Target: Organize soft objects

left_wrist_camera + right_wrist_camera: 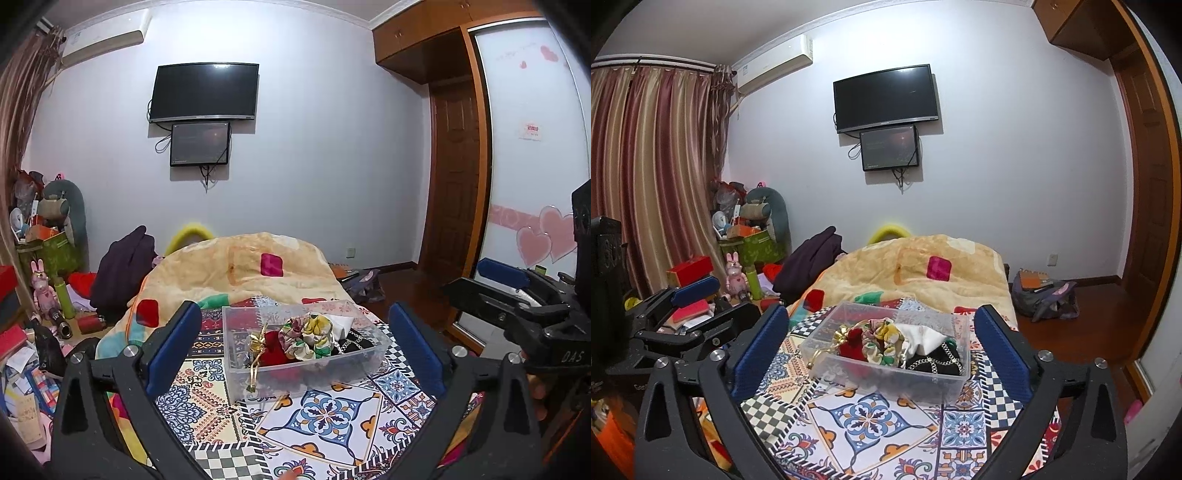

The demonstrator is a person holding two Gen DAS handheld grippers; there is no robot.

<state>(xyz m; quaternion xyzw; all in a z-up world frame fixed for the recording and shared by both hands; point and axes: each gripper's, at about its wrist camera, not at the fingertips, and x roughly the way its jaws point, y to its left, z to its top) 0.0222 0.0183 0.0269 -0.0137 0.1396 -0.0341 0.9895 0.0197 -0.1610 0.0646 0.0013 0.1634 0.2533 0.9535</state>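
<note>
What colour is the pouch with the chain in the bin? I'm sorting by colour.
Black, with a pale chain across it, the pouch shows best in the right wrist view.

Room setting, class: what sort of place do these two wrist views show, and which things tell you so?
Most likely a lived-in bedroom at home. A quilt lies heaped on a bed spread with a patterned cover, a television hangs on the wall, and curtains and a wardrobe line the sides.
</note>
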